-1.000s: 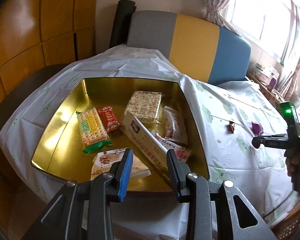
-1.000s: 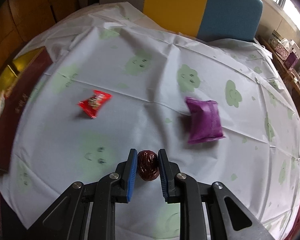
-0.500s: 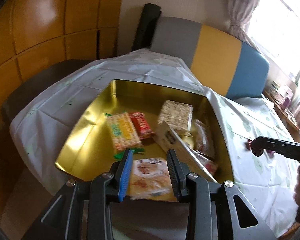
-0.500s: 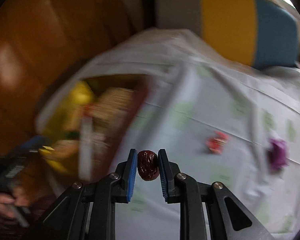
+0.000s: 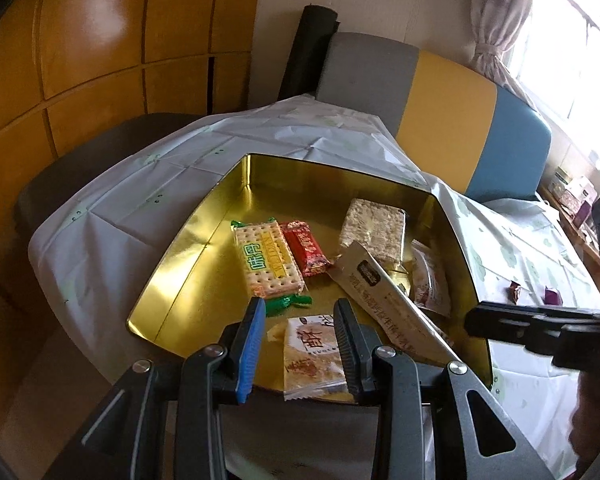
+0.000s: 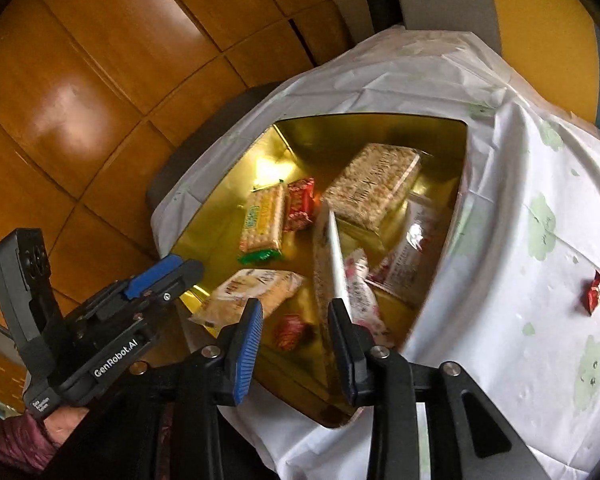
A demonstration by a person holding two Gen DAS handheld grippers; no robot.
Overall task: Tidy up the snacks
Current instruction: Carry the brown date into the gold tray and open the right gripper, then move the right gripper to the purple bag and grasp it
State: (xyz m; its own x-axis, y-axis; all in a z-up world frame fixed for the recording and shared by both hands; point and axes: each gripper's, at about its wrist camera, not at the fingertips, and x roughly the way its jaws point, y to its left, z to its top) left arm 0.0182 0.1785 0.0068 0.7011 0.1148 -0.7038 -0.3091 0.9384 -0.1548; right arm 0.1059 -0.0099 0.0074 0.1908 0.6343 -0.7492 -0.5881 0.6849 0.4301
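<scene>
Gold tray on clouded tablecloth: 1 cracker pack, 1 red bar, 1 sesame brittle block, 1 long sachet, 1 pastry pack, 1 red date lying loose; outside on cloth, 1 red candy, 1 purple packet; left gripper and right gripper both spread, holding nothing.

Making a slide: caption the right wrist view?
Open right hand-held gripper above gold tin of snacks.

"GenRobot.AI" is showing in white on the left gripper, at eight o'clock in the right wrist view. Chinese characters "味号" are standing on the green-and-yellow cracker pack. The long pale box is carrying print too small to read.
</scene>
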